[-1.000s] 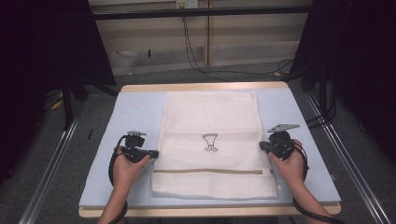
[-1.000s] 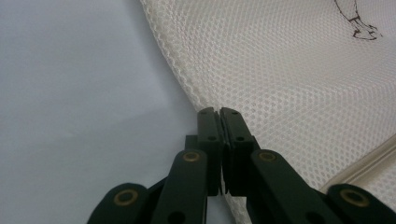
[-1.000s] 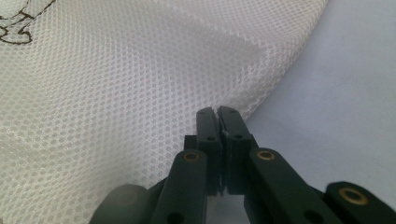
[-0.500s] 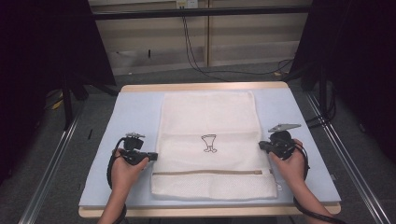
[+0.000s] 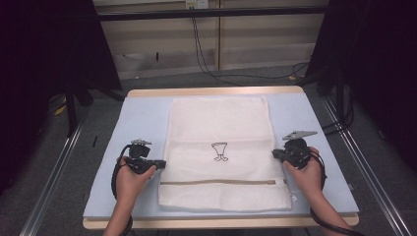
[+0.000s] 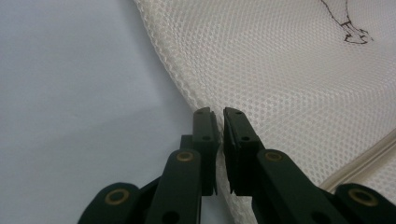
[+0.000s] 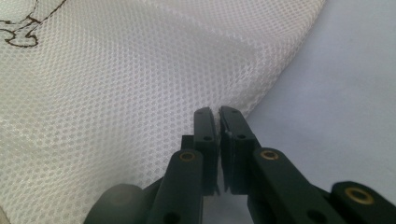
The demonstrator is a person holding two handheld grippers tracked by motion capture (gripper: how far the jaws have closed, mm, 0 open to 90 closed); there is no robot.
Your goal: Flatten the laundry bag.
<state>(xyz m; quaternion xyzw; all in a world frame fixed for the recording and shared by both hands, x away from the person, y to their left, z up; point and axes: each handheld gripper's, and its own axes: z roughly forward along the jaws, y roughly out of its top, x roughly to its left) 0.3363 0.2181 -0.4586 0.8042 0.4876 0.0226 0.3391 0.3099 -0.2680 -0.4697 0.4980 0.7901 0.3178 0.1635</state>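
A white mesh laundry bag (image 5: 216,123) lies flat on the pale blue table mat (image 5: 142,113). It has a small dark emblem (image 5: 220,151) in the middle and a tan zipper strip (image 5: 216,182) near the front. My left gripper (image 5: 161,163) is at the bag's left edge. In the left gripper view its jaws (image 6: 215,112) pinch the mesh bag (image 6: 289,84) rim; they have just been opening a sliver, with mesh still between them. My right gripper (image 5: 274,154) is at the bag's right edge, its jaws (image 7: 217,110) closed on a raised fold of the mesh bag (image 7: 116,93).
The mat covers a wooden table (image 5: 216,91) with metal rails (image 5: 366,162) along both sides. Black cables (image 5: 206,54) run on the floor behind it. Bare mat lies to the left and right of the bag.
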